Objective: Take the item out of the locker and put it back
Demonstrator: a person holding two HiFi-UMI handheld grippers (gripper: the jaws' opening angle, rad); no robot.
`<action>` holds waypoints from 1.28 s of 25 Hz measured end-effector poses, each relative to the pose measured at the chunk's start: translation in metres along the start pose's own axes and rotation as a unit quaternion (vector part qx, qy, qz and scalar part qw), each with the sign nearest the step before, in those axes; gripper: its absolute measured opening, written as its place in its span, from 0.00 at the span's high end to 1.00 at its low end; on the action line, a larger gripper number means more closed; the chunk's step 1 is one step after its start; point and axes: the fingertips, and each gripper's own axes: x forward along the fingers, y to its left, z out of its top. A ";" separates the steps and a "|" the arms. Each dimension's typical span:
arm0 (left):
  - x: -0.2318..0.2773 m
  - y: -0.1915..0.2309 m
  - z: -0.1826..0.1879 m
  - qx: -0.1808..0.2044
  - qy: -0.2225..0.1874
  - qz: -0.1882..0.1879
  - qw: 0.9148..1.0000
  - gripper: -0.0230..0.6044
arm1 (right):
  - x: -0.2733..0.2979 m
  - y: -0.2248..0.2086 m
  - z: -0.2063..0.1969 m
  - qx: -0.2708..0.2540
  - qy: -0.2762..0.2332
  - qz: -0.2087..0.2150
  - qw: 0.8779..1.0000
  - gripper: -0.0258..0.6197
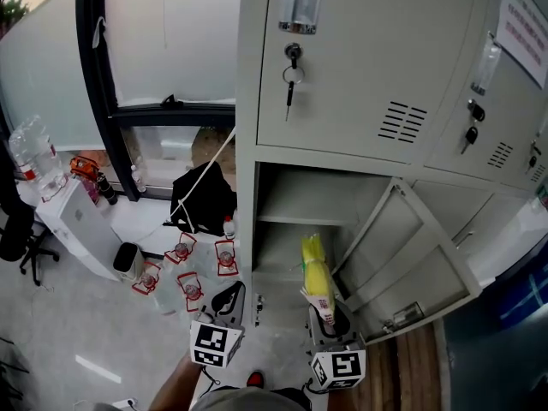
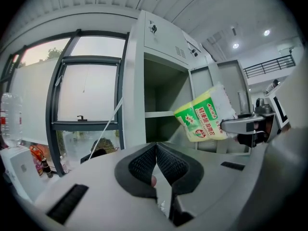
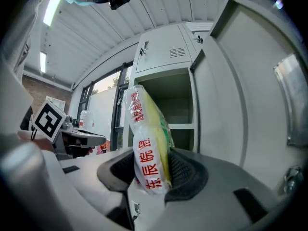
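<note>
A yellow-green packet (image 1: 315,274) with a clear printed end stands upright in front of the open lower locker compartment (image 1: 295,197). My right gripper (image 1: 330,315) is shut on its lower end. In the right gripper view the packet (image 3: 147,138) fills the gap between the black pads (image 3: 185,170), with the compartment straight ahead. My left gripper (image 1: 228,300) sits to the packet's left, jaws together and empty. The left gripper view shows its pads (image 2: 168,163) touching, the packet (image 2: 204,115) off to the right, and the right gripper (image 2: 245,125) holding it.
The locker door (image 1: 411,255) swings out to the right of the packet. A shelf (image 1: 300,221) divides the compartment. Keys (image 1: 292,71) hang in the door above. On the floor to the left lie several bottles (image 1: 184,268), a black bag (image 1: 205,197) and a white cabinet (image 1: 81,221).
</note>
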 end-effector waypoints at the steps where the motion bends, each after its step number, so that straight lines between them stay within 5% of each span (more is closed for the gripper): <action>1: 0.000 -0.001 -0.001 -0.001 0.000 -0.001 1.000 0.93 | -0.005 -0.001 -0.002 0.008 -0.003 -0.001 1.000 0.70; 12: -0.007 -0.015 -0.016 0.000 0.018 -0.015 1.000 0.93 | -0.036 -0.007 -0.030 0.058 0.006 -0.028 0.998 0.71; 32: -0.010 -0.015 -0.015 0.007 0.017 -0.021 1.000 0.93 | -0.040 0.000 -0.017 0.054 -0.009 -0.028 0.998 0.71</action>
